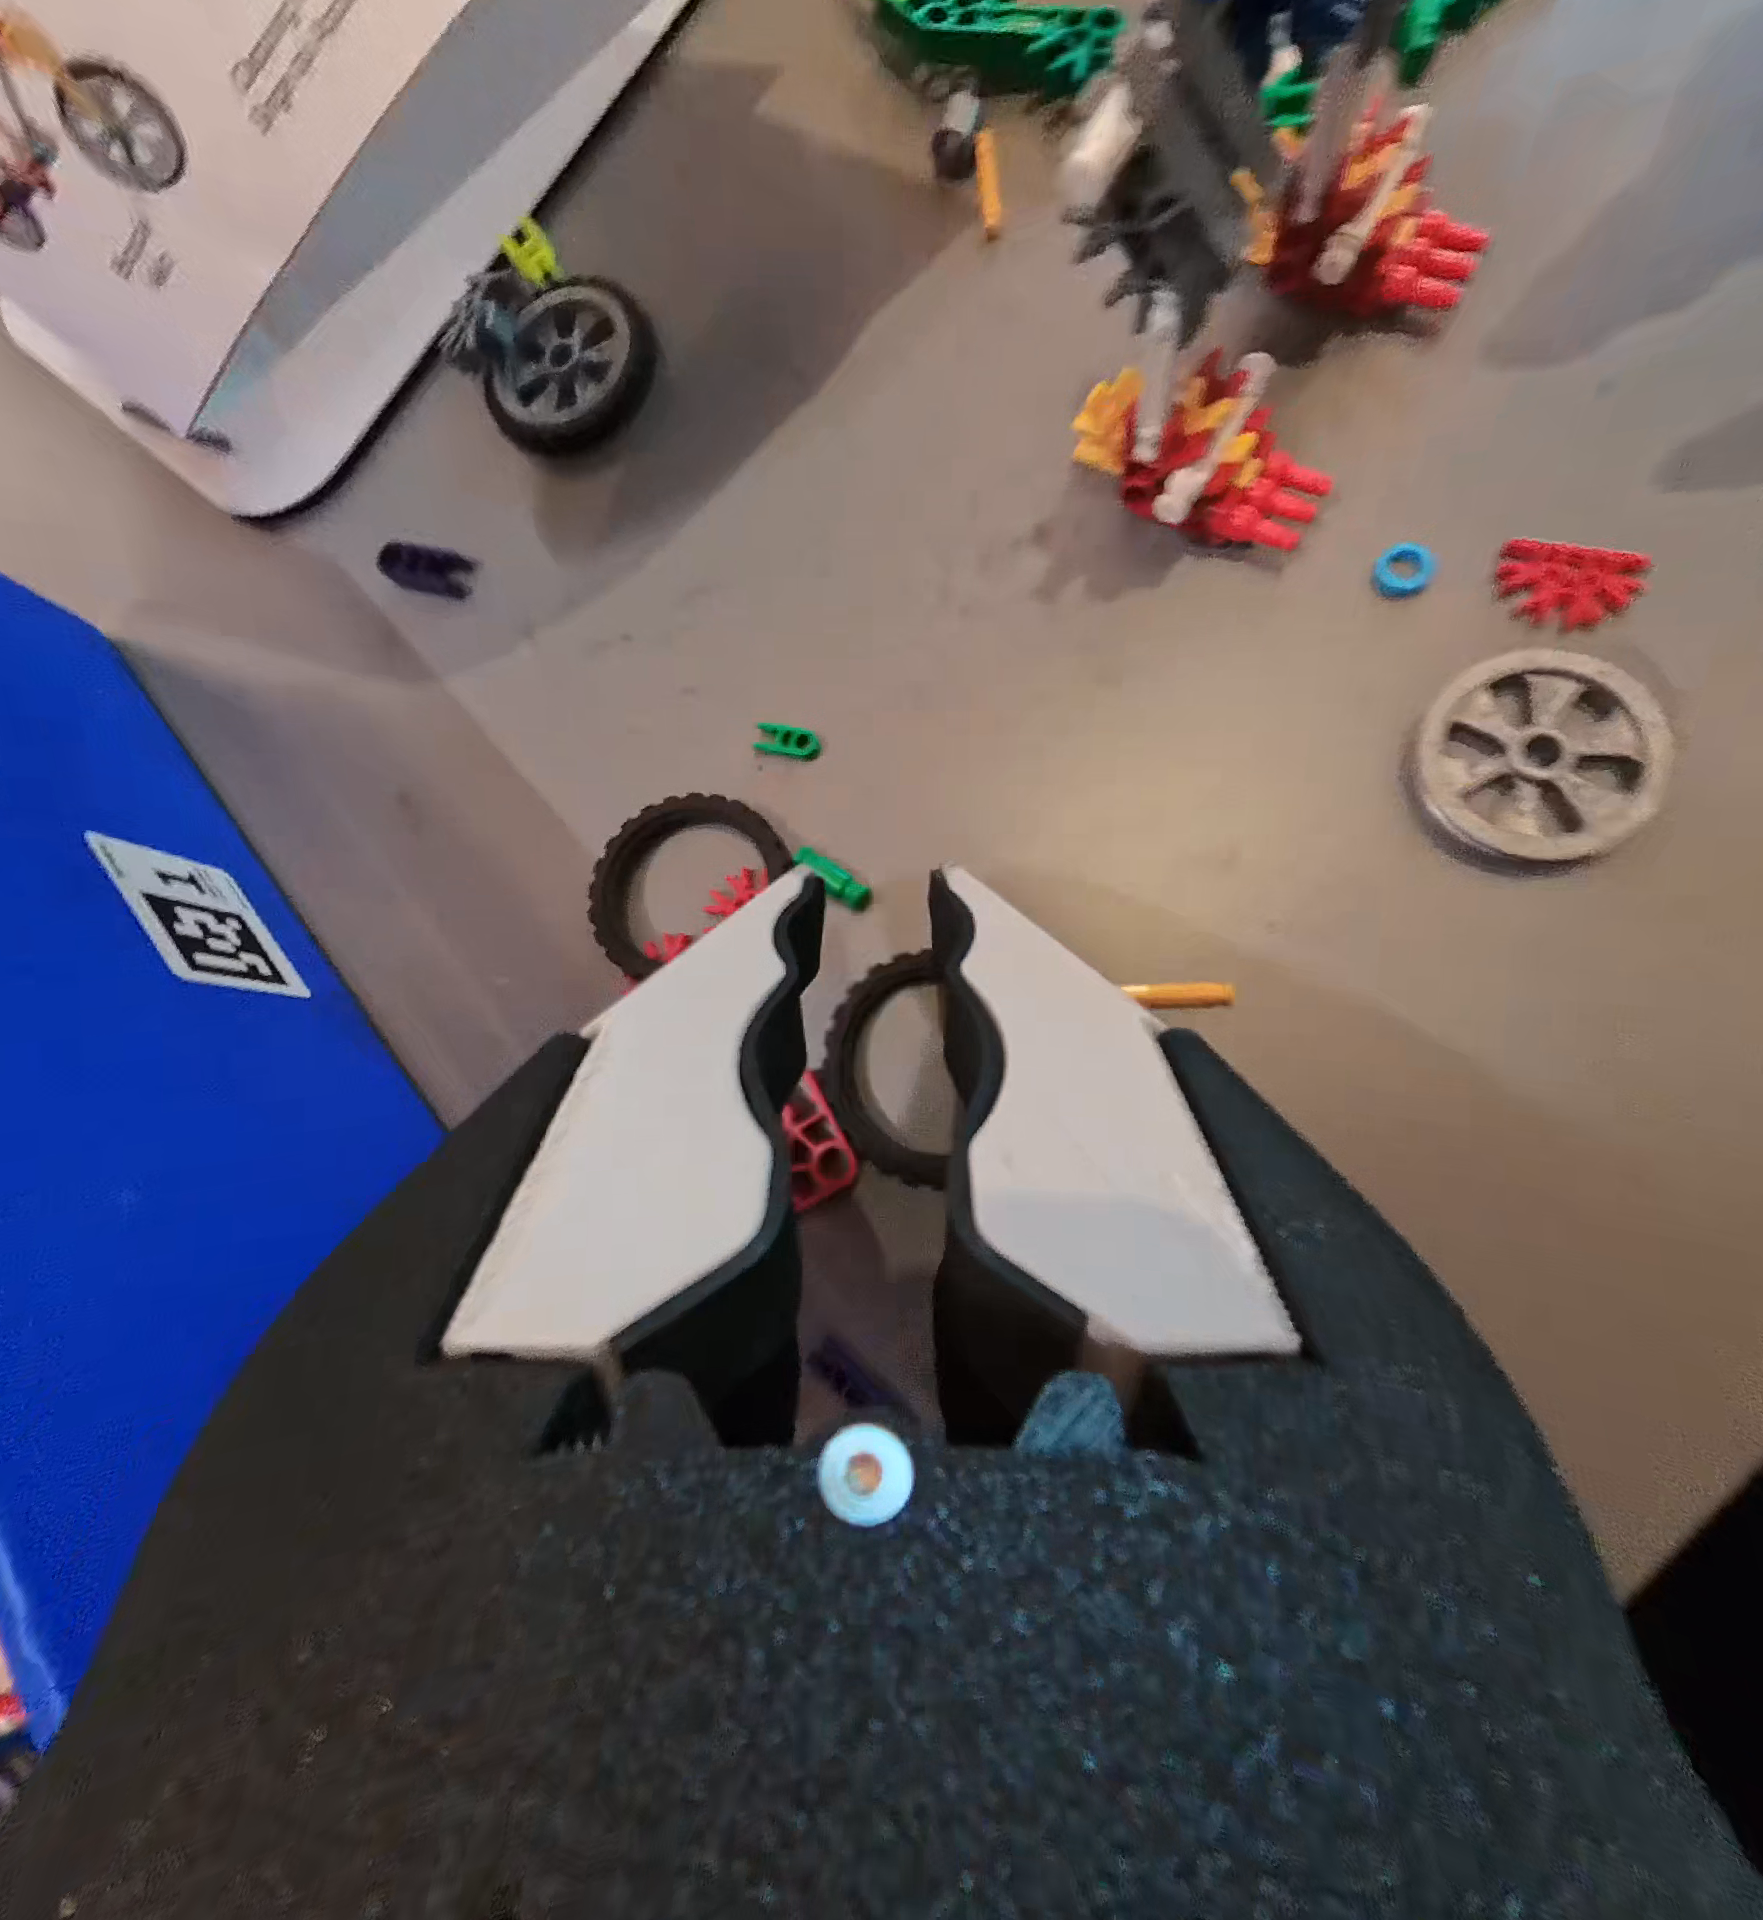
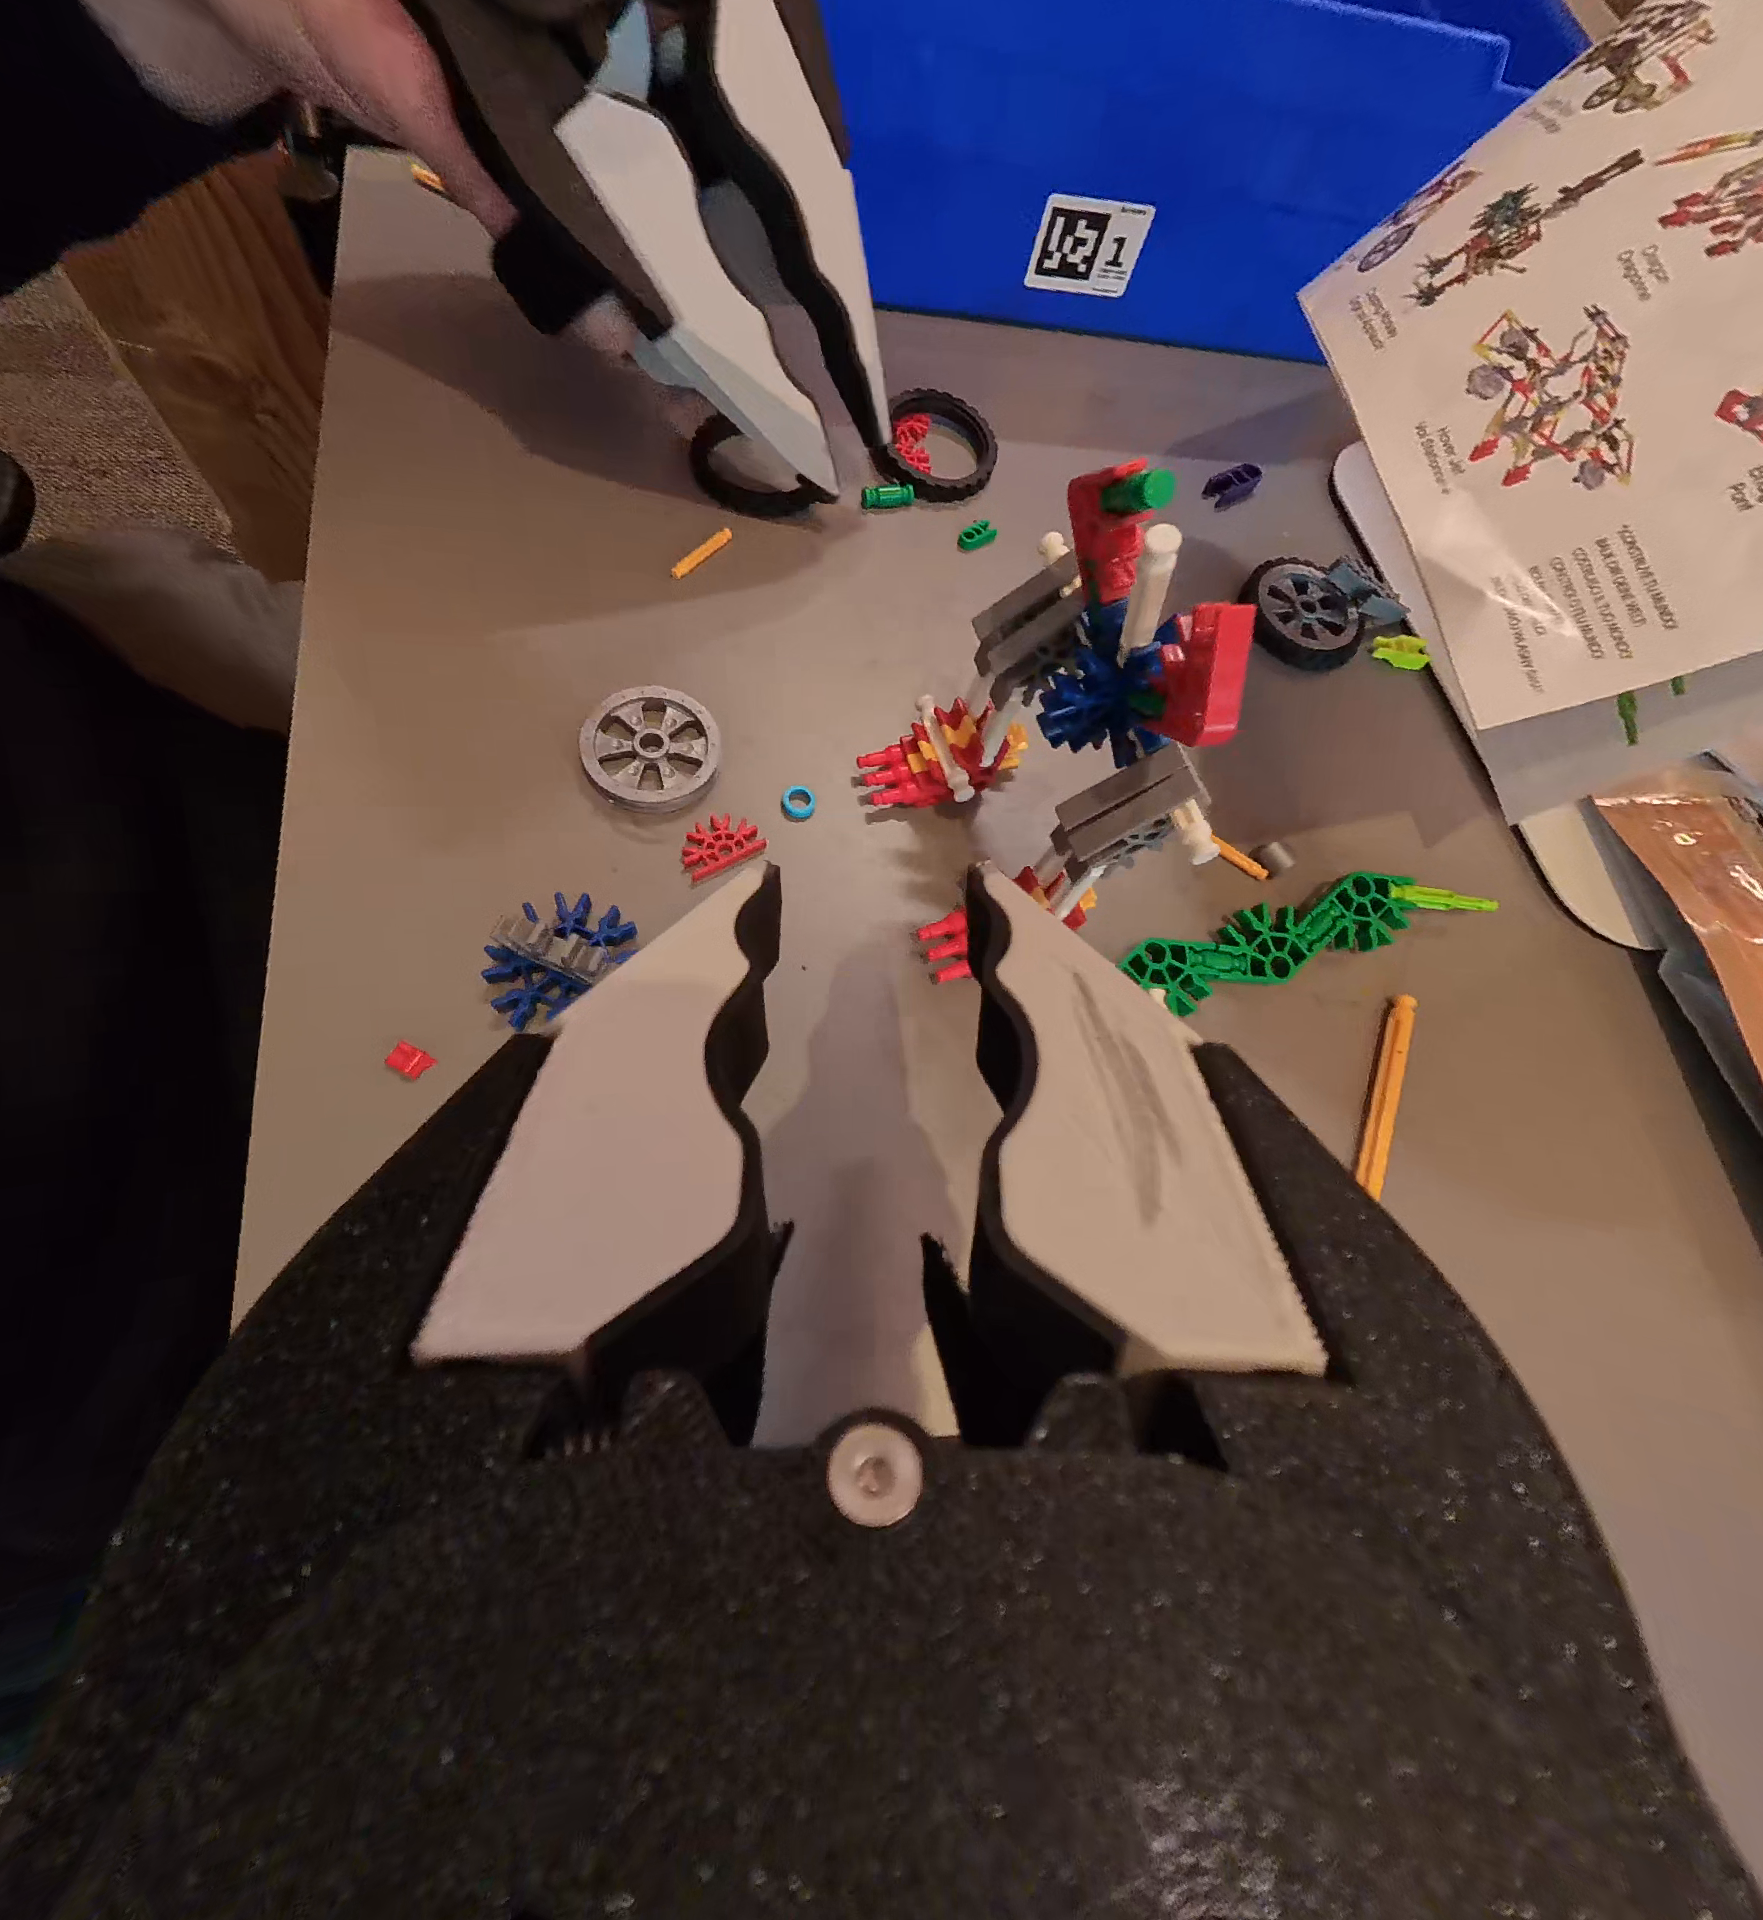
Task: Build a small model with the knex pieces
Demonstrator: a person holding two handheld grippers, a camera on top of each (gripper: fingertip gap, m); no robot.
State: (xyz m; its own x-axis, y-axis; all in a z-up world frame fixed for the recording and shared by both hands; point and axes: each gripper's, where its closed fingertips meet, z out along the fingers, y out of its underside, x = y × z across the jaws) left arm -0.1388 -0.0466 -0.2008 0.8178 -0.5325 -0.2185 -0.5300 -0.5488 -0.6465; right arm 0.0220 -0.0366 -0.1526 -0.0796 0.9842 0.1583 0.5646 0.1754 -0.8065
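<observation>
Grey tabletop (image 2: pixel 503 582) strewn with construction-toy pieces, both grippers over it with nothing held.

Right gripper (image 2: pixel 872 904) hovers above bare surface, its fingers (image 2: pixel 648 1091) clearly apart and empty; a red fan piece (image 2: pixel 721 844) lies just beyond the left tip. Farther off, the left gripper (image 1: pixel 875 883) points steeply down, fingers (image 1: pixel 669 1122) a little apart, straddling a black tyre (image 1: pixel 882 1070) without gripping it. A second tyre (image 1: pixel 685 883) and a blue bin (image 1: pixel 77 883) lie beyond.

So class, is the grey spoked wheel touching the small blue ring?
Apart. The right wrist view shows bare table between the grey spoked wheel and the small blue ring; the left wrist view shows the same gap.
</observation>
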